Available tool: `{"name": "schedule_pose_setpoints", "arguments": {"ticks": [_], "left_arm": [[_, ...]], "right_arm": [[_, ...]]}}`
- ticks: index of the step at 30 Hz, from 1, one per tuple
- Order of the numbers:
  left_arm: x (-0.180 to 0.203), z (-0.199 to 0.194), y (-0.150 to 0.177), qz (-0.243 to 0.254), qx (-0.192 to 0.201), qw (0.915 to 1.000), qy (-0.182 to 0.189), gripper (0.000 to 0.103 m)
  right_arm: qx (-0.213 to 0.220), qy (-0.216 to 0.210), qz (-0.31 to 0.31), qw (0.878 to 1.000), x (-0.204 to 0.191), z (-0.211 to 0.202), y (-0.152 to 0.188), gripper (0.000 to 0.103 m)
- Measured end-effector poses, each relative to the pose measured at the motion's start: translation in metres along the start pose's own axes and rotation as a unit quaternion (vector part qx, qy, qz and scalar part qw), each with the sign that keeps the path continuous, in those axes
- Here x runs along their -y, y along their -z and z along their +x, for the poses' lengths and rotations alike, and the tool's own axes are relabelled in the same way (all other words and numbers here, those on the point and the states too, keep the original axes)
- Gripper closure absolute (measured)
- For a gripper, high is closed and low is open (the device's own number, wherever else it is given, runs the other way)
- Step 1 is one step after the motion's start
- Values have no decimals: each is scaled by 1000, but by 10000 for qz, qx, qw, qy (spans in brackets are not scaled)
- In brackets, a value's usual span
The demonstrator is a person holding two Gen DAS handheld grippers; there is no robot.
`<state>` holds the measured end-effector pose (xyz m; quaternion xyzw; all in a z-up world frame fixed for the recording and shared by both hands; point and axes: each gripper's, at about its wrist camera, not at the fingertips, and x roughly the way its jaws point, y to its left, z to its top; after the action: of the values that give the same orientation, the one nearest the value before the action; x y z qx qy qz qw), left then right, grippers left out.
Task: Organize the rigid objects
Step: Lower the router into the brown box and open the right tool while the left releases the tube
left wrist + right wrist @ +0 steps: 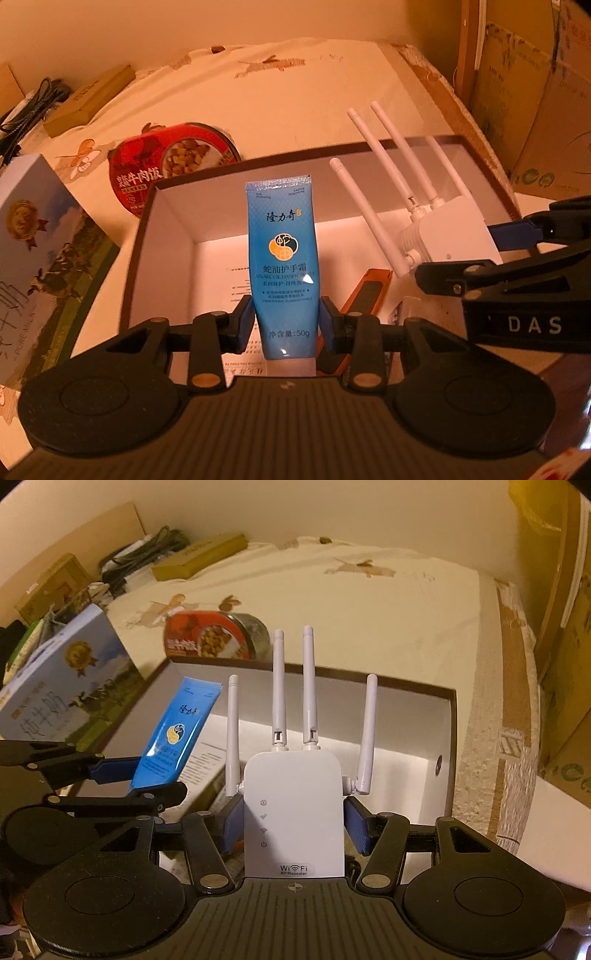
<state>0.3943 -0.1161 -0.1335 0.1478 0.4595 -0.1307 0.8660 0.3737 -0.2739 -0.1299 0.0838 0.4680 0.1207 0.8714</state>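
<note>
While over box [173, 221] | tube [284, 266] between left jaws | repeater [295, 812] seemingly between right jaws

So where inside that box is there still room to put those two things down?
The open box floor is bare along its far wall and right side. A printed sheet covers the left; an orange tool crowds the near middle. Hand cream tube and WiFi repeater are both gripped.

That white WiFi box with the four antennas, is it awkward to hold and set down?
Probably light: the WiFi repeater looks like a hollow plastic shell. Its smooth sides may slip a little between the right gripper pads. The thin antennas stick out far and look like the fragile part, apt to snag the box wall.
</note>
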Motion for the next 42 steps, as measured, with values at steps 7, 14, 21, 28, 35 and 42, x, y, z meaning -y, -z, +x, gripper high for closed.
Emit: {"name": "schedule_pose_setpoints", "arguments": {"ticks": [7,14,21,28,35,42], "left_arm": [[1,19,1,0,-125,9999,41,69],[-3,14,-1,-60,19,10000,0,53],[-9,11,2,-152,-64,9999,-29,52],[-12,5,5,-255,-85,9996,0,50],[-18,-5,10,-372,-107,9992,26,49],[-26,-36,21,-584,73,9982,68,41]], "right_arm": [[-85,38,83,9999,9,12,2,49],[-127,45,82,9999,9,17,0,49],[186,-8,-9,9998,4,13,-5,49],[160,-49,48,9998,3,6,-1,49],[147,-137,202,9996,3,-11,13,46],[312,-111,286,9990,-5,-40,30,36]]}}
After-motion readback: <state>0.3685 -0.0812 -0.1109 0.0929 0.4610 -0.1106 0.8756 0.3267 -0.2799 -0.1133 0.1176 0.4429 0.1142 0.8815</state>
